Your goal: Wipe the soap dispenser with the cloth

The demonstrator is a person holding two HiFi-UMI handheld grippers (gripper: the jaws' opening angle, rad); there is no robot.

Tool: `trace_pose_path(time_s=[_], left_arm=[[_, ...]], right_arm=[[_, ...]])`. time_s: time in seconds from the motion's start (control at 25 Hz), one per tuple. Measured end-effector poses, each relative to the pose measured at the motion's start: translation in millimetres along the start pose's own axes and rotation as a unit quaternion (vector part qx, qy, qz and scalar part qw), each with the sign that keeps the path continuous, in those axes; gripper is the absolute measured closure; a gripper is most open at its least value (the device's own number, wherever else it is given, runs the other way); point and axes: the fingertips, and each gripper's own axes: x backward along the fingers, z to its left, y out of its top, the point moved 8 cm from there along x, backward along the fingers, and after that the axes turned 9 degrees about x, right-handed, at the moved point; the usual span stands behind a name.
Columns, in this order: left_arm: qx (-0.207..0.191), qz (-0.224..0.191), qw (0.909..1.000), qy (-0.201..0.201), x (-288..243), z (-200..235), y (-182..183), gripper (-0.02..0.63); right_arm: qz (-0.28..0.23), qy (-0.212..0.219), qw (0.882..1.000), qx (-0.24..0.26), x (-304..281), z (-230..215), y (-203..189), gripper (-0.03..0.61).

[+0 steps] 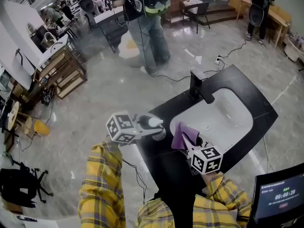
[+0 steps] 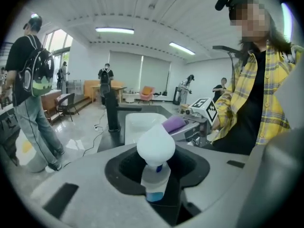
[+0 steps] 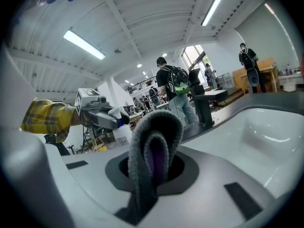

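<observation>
The left gripper (image 2: 156, 186) has its jaws closed partway on the soap dispenser (image 2: 155, 152), gripping the clear bottle just under its rounded white pump head; blue liquid shows in the lower part of the bottle. In the head view this gripper sits left of centre, at the left edge of the black desk (image 1: 259, 106), with the dispenser's white top at its tip. The right gripper (image 3: 153, 177) is clamped on the cloth (image 3: 155, 148), which stands up from between the jaws as a folded loop, grey on the outside and purple within. In the head view the cloth appears purple at the centre of the frame, over the near left corner of the white sink (image 1: 230, 118), just right of the dispenser but not touching it. A black faucet (image 1: 196, 86) stands at the far edge of the sink, above centre. Both arms wear yellow plaid sleeves (image 1: 100, 184), low in the frame. On the glossy floor at the top of the head view, a person with a backpack (image 1: 151, 13) stands.
</observation>
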Motion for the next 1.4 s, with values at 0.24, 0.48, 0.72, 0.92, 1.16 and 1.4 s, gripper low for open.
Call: trace_pose_path(time_s=[0.24, 0.48, 0.72, 0.92, 1.16, 1.4], left_arm=[[0.047, -0.045, 0.9959, 0.062, 5, -2, -2, 0.497], [0.097, -0.074, 0.9763, 0.178, 0, -18, -2, 0.497], [0.137, -0.083, 0.9474, 0.277, -12, -23, -4, 0.497], [0.184, -0.099, 0.9134, 0.35, -12, -32, -3, 0.497], [0.231, -0.137, 0.8716, 0.41, -11, -43, -4, 0.497], [0.293, -0.179, 0.8321, 0.436, -6, -44, -8, 0.497]], right_arm=[[-0.005, 0.014, 1.0, -0.003, -5, 7, 3, 0.537], [-0.012, 0.045, 0.999, -0.006, -14, 20, 7, 0.537], [-0.019, 0.069, 0.997, -0.013, -22, 20, 7, 0.537], [-0.024, 0.079, 0.996, -0.033, -23, 27, 10, 0.537], [-0.028, 0.081, 0.995, -0.053, -24, 40, 11, 0.537], [-0.033, 0.08, 0.994, -0.065, -33, 47, 10, 0.537]])
